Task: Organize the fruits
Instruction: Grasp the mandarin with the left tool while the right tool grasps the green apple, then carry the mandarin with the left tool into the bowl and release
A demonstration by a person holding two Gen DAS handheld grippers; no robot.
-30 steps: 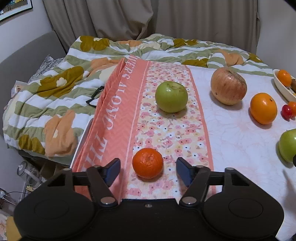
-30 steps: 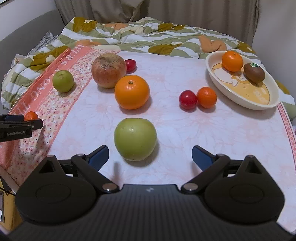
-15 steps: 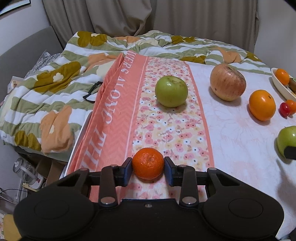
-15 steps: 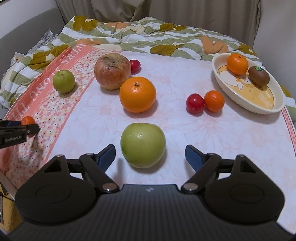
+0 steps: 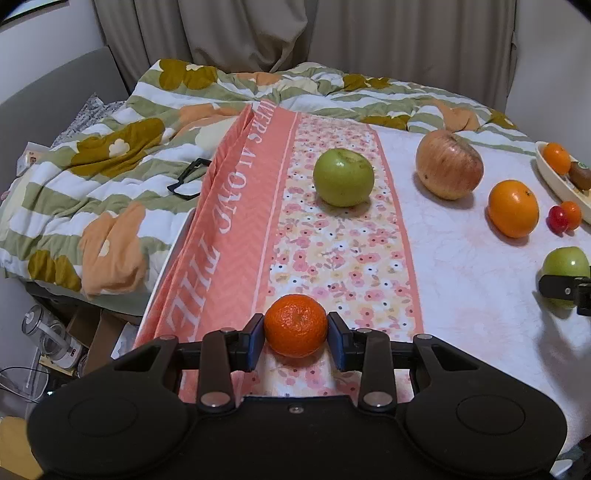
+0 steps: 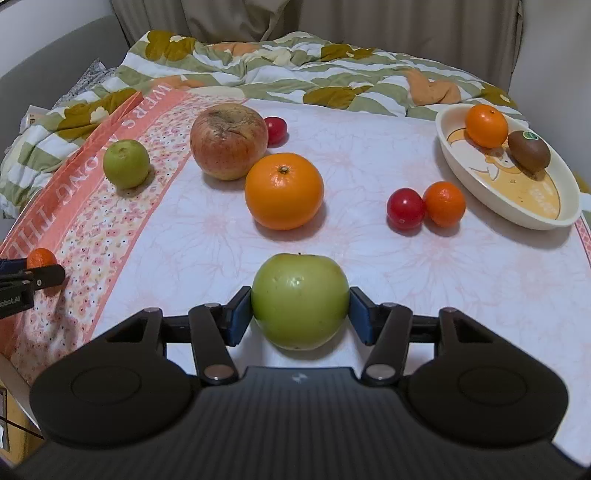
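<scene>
1. Nearest in the left wrist view, the left gripper has its blue pads pressed against both sides of a small mandarin. The fruit sits on the floral band of a pink tablecloth, close to the table's near left edge.

2. Nearest in the right wrist view, the right gripper has just been closing, and its jaws now sit against both flanks of a large green apple. The apple rests on the pale middle of the cloth, and the pads appear to touch its skin.

3. Judged from this, both hands are at the grasping step: each has taken hold of one fruit, and neither fruit looks lifted off the cloth yet.

4. Farther back on the table lie a large orange, a reddish apple with a small red fruit just behind it, and a smaller green apple on the floral band.

5. To the right, a second red fruit touches a small tangerine, both near a cream oval dish.

6. The dish at the far right already holds an orange fruit and a kiwi, so it is probably the collecting place.

7. The next move likely calls for lifting both fruits straight up with firm grips, then carrying them over the loose fruit to the dish. The mandarin has the longer way to go across the table.

8. Beyond the table, a rumpled green, white and orange quilt and grey curtains fill the background.
</scene>
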